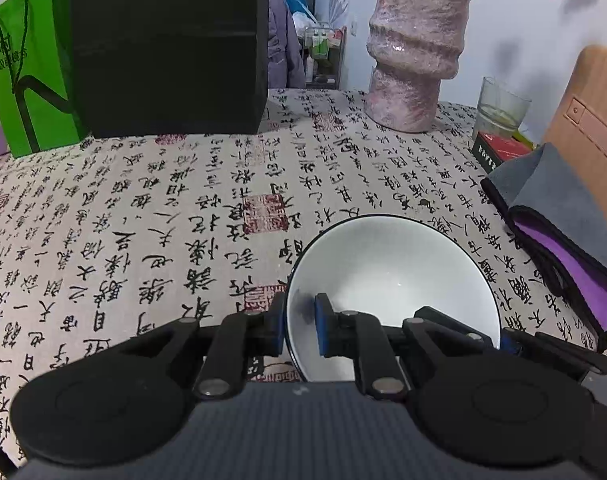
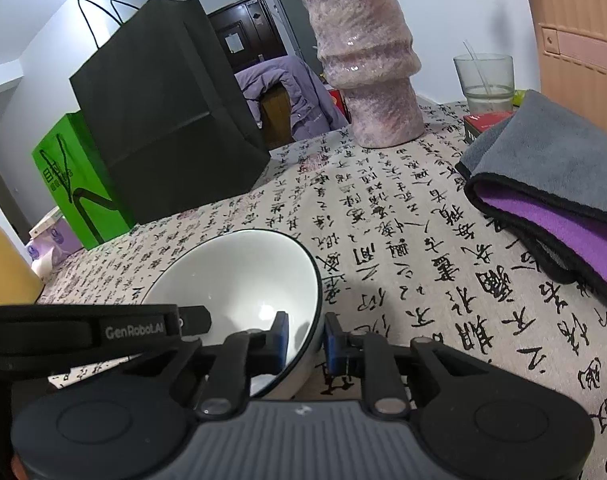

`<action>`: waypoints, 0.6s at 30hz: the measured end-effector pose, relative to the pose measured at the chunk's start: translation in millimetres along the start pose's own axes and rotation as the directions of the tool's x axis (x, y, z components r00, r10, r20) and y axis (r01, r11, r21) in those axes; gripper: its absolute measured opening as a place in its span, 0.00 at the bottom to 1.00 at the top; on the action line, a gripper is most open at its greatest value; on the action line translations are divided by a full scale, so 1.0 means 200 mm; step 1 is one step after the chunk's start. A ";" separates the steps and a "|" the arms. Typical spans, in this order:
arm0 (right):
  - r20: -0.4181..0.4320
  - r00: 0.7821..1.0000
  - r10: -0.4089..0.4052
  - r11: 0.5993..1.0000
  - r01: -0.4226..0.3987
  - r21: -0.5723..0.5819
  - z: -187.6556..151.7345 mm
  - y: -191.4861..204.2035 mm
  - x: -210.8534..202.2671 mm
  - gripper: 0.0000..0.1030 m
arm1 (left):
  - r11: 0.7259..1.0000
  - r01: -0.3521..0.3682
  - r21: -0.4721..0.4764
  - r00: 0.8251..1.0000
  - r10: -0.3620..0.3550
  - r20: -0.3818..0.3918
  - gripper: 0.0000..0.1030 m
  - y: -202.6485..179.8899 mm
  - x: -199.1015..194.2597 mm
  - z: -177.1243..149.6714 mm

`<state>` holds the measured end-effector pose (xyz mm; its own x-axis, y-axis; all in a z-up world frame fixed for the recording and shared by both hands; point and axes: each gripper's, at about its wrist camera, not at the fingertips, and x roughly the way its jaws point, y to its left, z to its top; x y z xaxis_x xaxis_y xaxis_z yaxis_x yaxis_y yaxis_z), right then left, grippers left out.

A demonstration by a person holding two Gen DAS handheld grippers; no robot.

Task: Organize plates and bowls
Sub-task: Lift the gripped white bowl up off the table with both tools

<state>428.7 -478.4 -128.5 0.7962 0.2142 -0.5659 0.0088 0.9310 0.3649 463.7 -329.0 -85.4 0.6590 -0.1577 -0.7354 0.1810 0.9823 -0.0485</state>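
Blk left gripper (image 1: 299, 330), right gripper (image 2: 305, 340); blue pads, GenRobot.AI strap.

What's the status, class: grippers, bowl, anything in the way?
Left gripper and right gripper both shut on bowl rim, opposite sides. Bowl empty, over the tablecloth. Folded towel to the right, apart.

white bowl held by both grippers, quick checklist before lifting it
1. Left gripper pinching the white bowl rim, one finger inside, one outside: ok.
2. Right gripper straddling the opposite rim, closed on it: ok.
3. Bowl empty: ok.
4. Bowl level: not ok, tilted in the right wrist view.
5. Patterned tablecloth ahead of the bowl bare: ok.
6. Clearance from folded grey and purple cloth: ok, apart.
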 end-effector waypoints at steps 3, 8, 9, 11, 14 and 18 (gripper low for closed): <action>0.016 1.000 0.002 1.000 -0.002 -0.005 0.00 0.01 -0.02 0.17 | 1.000 0.009 -0.011 1.000 -0.009 0.004 0.15 0.01 -0.02 0.00; 0.040 0.999 0.006 0.999 -0.004 -0.034 0.00 0.06 -0.07 0.17 | 1.000 0.010 -0.013 0.999 -0.009 0.038 0.15 0.03 -0.09 -0.01; 0.049 0.999 0.006 0.999 -0.004 -0.044 0.00 0.07 -0.08 0.17 | 1.000 0.011 -0.015 0.999 -0.010 0.045 0.15 0.03 -0.11 -0.01; 0.066 0.998 0.008 0.998 -0.003 -0.066 0.00 0.11 -0.10 0.17 | 1.000 0.011 -0.023 0.998 -0.009 0.062 0.15 0.05 -0.14 -0.01; 0.089 0.996 0.013 0.996 -0.005 -0.092 0.01 0.16 -0.14 0.17 | 0.999 0.007 -0.035 0.996 -0.004 0.086 0.15 0.07 -0.20 -0.01; 0.132 0.991 0.024 0.994 -0.010 -0.107 0.01 0.20 -0.18 0.16 | 0.998 0.016 -0.054 0.994 -0.010 0.108 0.15 0.11 -0.25 -0.02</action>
<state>402.1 -449.6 -91.4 0.8691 0.1957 -0.4542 -0.0641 0.9552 0.2889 430.7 -298.6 -52.1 0.7319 -0.1774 -0.6579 0.1519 0.9837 -0.0963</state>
